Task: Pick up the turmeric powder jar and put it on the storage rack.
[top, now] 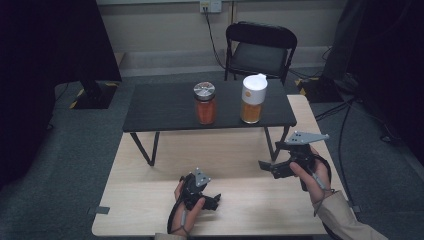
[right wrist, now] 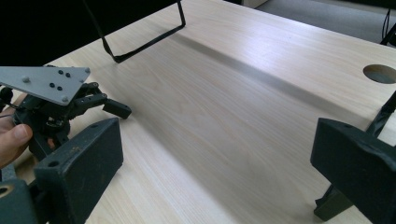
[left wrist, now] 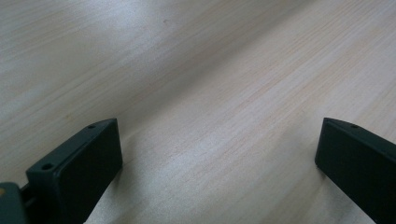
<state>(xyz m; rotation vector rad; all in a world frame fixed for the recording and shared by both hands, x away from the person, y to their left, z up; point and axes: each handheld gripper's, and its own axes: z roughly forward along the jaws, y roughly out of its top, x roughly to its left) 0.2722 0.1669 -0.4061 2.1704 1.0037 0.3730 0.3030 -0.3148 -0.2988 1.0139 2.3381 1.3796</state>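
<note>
Resting low on the pale wooden bench, the left tool sits near the front edge, left of centre, jaws wide apart with nothing but bare wood grain between them in the left gripper view. Open bench surface runs out to its left and ahead of it, up to the legs of the dark raised shelf that stands across the far half. On that shelf, near its front edge, an orange-filled jar with a metal lid stands upright, and just right of it, apart, a white-capped bottle, also upright. Both are well apart from the tools. Further right, the right tool hangs above the bench, held by the right hand close to the bench's right edge; its jaws are spread wide and hold nothing, pointing toward the left tool. A round hole pierces the bench top. Bare wood lies between the two tools.
</note>
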